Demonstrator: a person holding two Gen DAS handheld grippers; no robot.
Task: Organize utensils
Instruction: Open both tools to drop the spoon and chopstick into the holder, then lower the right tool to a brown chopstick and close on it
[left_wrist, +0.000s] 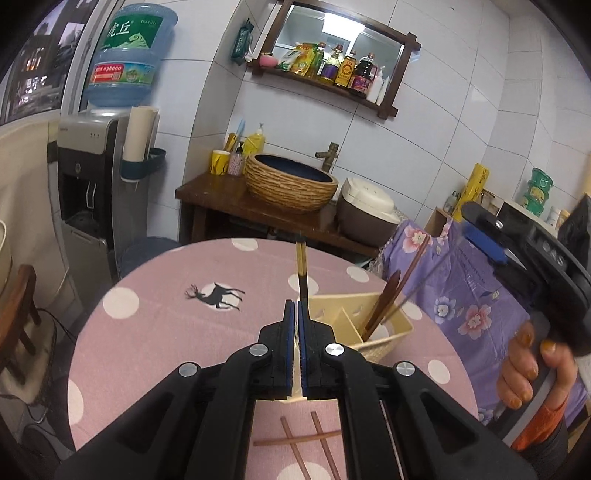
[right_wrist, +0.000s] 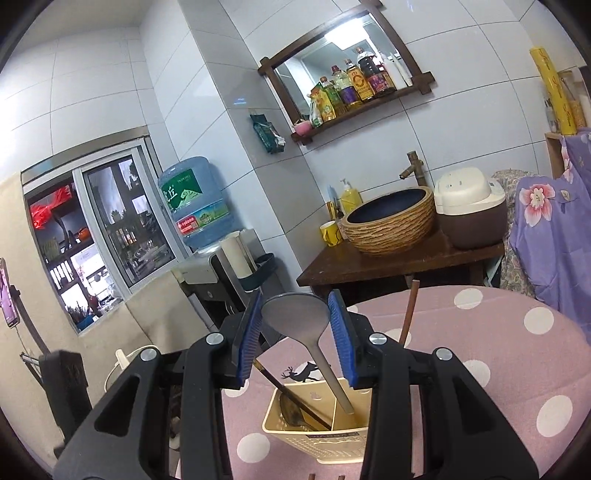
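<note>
A cream slotted utensil holder (left_wrist: 384, 341) (right_wrist: 332, 443) stands on the pink dotted table (left_wrist: 147, 332). My right gripper (right_wrist: 295, 301) (left_wrist: 480, 240) is shut on the bowl of a metal spoon (right_wrist: 295, 314), whose handle reaches down into the holder's right compartment. A dark chopstick with a gold end (left_wrist: 301, 266) (right_wrist: 295, 398) leans in the other compartment beside a dark spoon (right_wrist: 290, 410). A brown chopstick (left_wrist: 415, 264) also stands in the holder. My left gripper (left_wrist: 296, 304) is shut and empty, just in front of the holder. Three brown chopsticks (left_wrist: 291, 441) lie crossed on the table under it.
A person's hand (left_wrist: 524, 369) grips the right gripper's handle. Behind the table stands a dark wooden stand (right_wrist: 369, 266) with a woven basin (right_wrist: 391, 221) and a rice cooker (right_wrist: 469, 206). Purple floral cloth (left_wrist: 461, 288) hangs at the right, a water dispenser (left_wrist: 92, 177) at the left.
</note>
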